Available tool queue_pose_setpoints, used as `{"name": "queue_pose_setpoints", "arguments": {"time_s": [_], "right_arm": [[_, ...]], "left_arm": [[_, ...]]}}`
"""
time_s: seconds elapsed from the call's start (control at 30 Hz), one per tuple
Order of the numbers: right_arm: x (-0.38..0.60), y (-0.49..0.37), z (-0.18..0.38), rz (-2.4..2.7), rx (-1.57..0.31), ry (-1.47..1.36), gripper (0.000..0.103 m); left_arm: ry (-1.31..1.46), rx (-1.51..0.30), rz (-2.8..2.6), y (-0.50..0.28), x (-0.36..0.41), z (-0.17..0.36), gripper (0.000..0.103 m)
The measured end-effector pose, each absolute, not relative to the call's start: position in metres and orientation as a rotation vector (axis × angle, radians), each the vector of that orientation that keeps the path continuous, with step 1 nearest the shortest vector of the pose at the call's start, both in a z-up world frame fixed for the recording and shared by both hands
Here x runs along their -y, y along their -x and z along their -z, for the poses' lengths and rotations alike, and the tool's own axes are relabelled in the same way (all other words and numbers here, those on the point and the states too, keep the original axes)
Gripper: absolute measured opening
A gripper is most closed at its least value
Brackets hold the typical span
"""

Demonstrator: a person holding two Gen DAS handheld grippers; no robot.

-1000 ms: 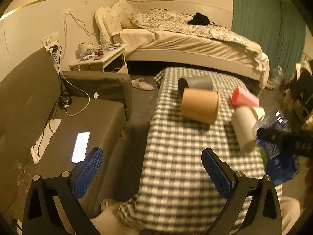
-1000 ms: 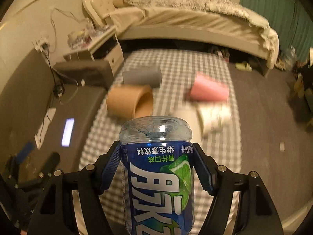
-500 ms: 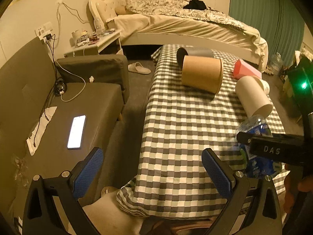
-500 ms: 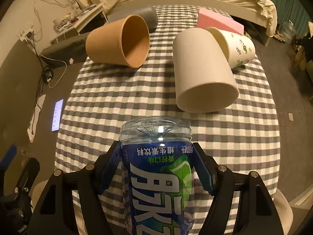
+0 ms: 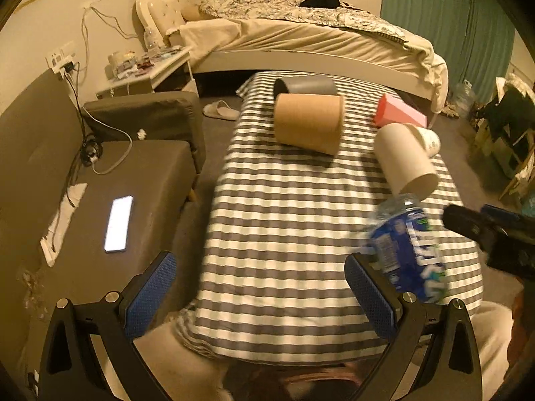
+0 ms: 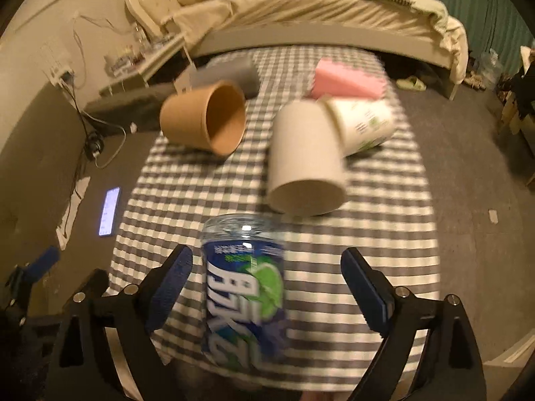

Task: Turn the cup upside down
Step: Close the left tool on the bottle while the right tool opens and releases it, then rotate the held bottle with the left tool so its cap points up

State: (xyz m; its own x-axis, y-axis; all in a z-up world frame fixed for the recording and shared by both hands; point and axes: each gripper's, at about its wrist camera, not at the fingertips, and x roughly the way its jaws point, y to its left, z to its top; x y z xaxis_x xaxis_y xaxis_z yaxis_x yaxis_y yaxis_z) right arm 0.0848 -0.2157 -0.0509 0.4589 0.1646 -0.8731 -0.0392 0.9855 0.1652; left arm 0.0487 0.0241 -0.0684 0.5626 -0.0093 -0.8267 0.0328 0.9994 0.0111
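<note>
The cup (image 6: 244, 287) is clear plastic with a blue and green label, its clear base pointing away from the camera. It is blurred and leans between the fingers of my right gripper (image 6: 267, 284), which stands open with a gap on each side. In the left wrist view the same cup (image 5: 408, 250) tilts over the near right part of the checked tablecloth (image 5: 284, 220). Whether it rests on the cloth I cannot tell. My left gripper (image 5: 260, 294) is open and holds nothing, low at the table's near edge.
Several other cups lie on their sides further back: a brown one (image 5: 307, 123), a grey one (image 5: 306, 85), a pink one (image 5: 399, 115) and a white one (image 5: 404, 163). A grey sofa with a lit phone (image 5: 118, 224) is at left, a bed behind.
My right gripper has gone from shut on the cup to open, and the cup now leans loose between its fingers. Both cameras have shifted, and the frames are motion-blurred.
</note>
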Motion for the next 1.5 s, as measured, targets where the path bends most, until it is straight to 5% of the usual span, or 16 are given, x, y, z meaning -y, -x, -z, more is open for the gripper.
{"name": "queue_pose_setpoints", "arguments": {"time_s": [1.13, 1.23, 1.5], "right_arm": [[0.357, -0.059, 0.116, -0.005, -1.113, -0.186, 0.097], [0.36, -0.059, 0.12, 0.007, -1.124, -0.19, 0.097], [0.364, -0.052, 0.111, 0.033, -1.09, -0.195, 0.097]], "left_arm": [[-0.04, -1.288, 0.159, -0.132, 0.103, 0.128, 0.101], [-0.024, -1.313, 0.187, -0.133, 0.101, 0.129, 0.076], [-0.009, -1.206, 0.21, -0.119, 0.095, 0.091, 0.076]]}}
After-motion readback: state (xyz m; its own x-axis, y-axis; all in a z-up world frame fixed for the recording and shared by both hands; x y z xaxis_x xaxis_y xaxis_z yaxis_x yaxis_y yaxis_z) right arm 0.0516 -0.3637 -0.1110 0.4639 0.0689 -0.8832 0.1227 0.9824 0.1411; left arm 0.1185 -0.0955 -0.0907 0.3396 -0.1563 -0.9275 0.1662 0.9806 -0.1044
